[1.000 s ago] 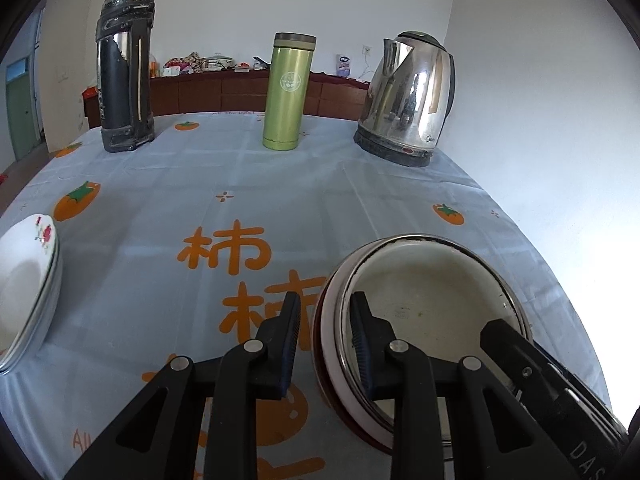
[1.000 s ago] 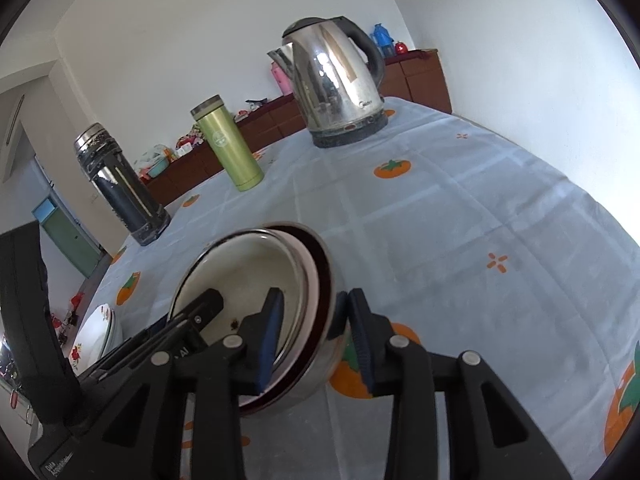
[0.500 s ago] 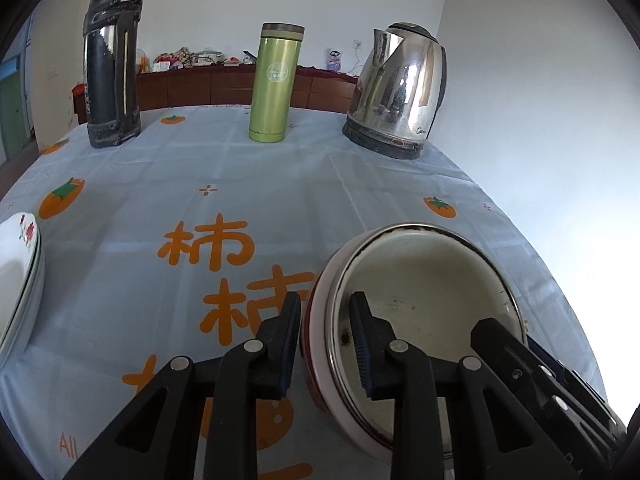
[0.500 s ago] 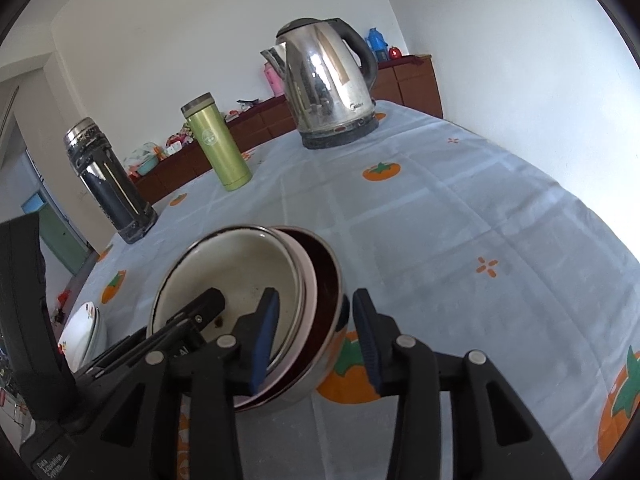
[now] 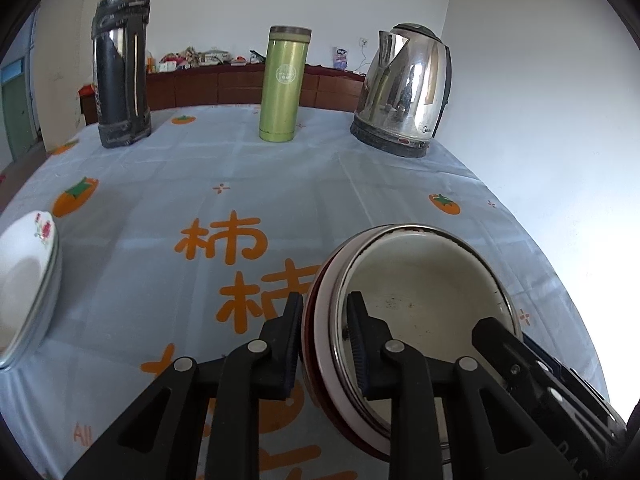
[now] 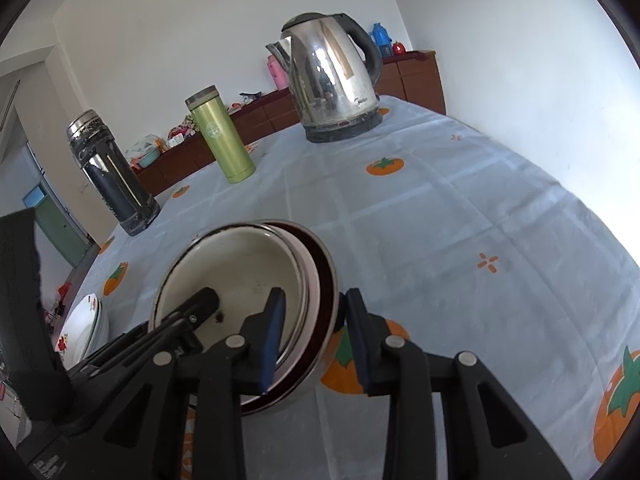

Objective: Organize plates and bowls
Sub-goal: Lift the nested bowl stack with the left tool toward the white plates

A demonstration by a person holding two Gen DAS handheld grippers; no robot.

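Observation:
A stack of nested bowls [image 5: 420, 280], cream enamel inside pink inside dark red, sits low in both views, also as the bowls [image 6: 240, 272]. My left gripper [image 5: 324, 340] straddles their left rim, jaws closing, pads against both sides of it. My right gripper [image 6: 314, 332] straddles the opposite rim, one finger inside the cream bowl and one outside the red one. Its jaws are closing, with a sliver of gap still showing. Each gripper's inner finger shows in the other's view. White flowered plates [image 5: 24, 280] are stacked at the far left.
At the back of the persimmon-print tablecloth [image 5: 240, 168] stand a dark thermos [image 5: 120, 68], a green flask [image 5: 284, 84] and a steel kettle [image 5: 404, 88]. A white wall runs along the table's right side. A wooden sideboard lies behind.
Both pairs of jaws have narrowed around the bowls' rim, the right one more. The bowl stack now looks tipped a little more toward the cameras. Neither hand has shifted much.

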